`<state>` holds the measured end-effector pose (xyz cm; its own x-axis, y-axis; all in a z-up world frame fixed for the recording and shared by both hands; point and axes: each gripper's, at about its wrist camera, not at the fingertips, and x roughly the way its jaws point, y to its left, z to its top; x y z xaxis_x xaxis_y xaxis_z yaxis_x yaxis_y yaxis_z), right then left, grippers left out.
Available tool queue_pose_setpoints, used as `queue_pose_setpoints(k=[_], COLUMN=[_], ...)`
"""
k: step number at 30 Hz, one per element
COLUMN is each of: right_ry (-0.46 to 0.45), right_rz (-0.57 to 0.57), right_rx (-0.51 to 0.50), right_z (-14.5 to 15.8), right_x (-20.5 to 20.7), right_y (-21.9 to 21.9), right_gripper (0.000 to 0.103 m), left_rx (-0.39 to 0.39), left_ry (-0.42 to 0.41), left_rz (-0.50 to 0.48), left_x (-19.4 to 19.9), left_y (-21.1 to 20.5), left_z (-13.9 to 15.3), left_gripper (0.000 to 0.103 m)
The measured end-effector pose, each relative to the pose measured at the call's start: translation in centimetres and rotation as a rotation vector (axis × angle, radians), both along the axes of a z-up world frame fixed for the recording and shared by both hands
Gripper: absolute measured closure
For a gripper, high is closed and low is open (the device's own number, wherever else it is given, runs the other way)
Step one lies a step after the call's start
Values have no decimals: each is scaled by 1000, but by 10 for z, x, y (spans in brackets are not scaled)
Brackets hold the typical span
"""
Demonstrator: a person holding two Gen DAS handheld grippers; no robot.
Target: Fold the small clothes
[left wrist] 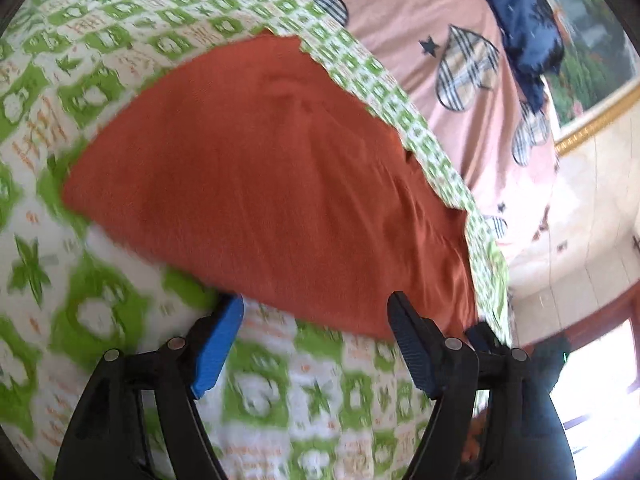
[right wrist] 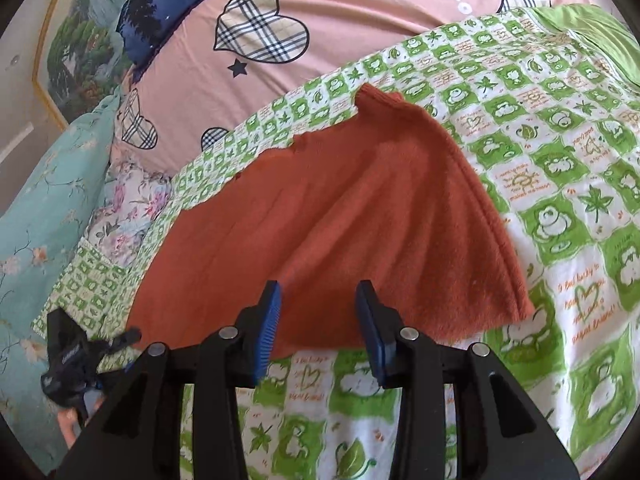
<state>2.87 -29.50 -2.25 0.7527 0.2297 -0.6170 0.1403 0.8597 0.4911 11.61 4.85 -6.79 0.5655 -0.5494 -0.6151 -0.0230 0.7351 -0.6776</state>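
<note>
- Left wrist view: we see one rust-orange garment (left wrist: 272, 184), soft and slightly fuzzy, lying spread and mostly flat on the green-and-white patterned blanket (left wrist: 80, 80). Shallow wrinkles run across the garment's middle; the picture is blurred, so finer detail escapes us.
- Our left gripper (left wrist: 316, 344) stands wide open at the garment's near hem, one blue-padded finger at each side and nothing between them; we cannot tell whether the tips touch the cloth.
- Beyond the garment, past the blanket's far edge, lies a pink sheet with plaid hearts (left wrist: 440, 20).
- Right wrist view: the same single garment (right wrist: 340, 220) lies on the blanket (right wrist: 560, 200), fanning out from a narrow far end to a broad near hem with a stitched edge.
- Our right gripper (right wrist: 318, 332) is partly open and empty, its fingers at the garment's near hem.
- Left of the garment we see the other gripper (right wrist: 76, 356).
- The pink sheet (right wrist: 340, 20) lies beyond the garment.
</note>
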Motion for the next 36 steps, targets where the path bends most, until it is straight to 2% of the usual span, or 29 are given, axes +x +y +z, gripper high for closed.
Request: queue_pose_setpoints(k=[3,6,9,10,11,13,17,22,25,30,36], right_ry=[25,63,94,103,109,117,120,115,110,107,130], right_rz=[13,41,78,86,91,97,98,106,104,106,151], right_rx=[11,16,6,7,11,24,40,65,87,114,160], right_z=[0,1,3,3,3,3,6,12,15,19,13], right_x=[-5,-7,-7,-6,-6,-3,6,16,22,31,54], right_y=[3,8,12,12,11,8,0,-9,-17,-27,-21], right_gripper=[60,59,57,56,56,56,56,56,56,56,56], left_rx=[-12,19,62,64,60,67,163,333,364,424,457], left_ry=[7,0,-8,-9,-15,-36,-117,-265,-320,-342,-286], left_rz=[67,111,153,157,148,142,114,-40,-126,-214,-295], left_x=[14,27,38,41,44,45,41,36,35,35,32], left_y=[13,22,32,35,38,39,23,-39,-75,-124,-154], left_z=[-2,0,3,3,3,8,36,79,89,83,47], left_gripper=[29,40,67,85,88,91,93,93,93,94,95])
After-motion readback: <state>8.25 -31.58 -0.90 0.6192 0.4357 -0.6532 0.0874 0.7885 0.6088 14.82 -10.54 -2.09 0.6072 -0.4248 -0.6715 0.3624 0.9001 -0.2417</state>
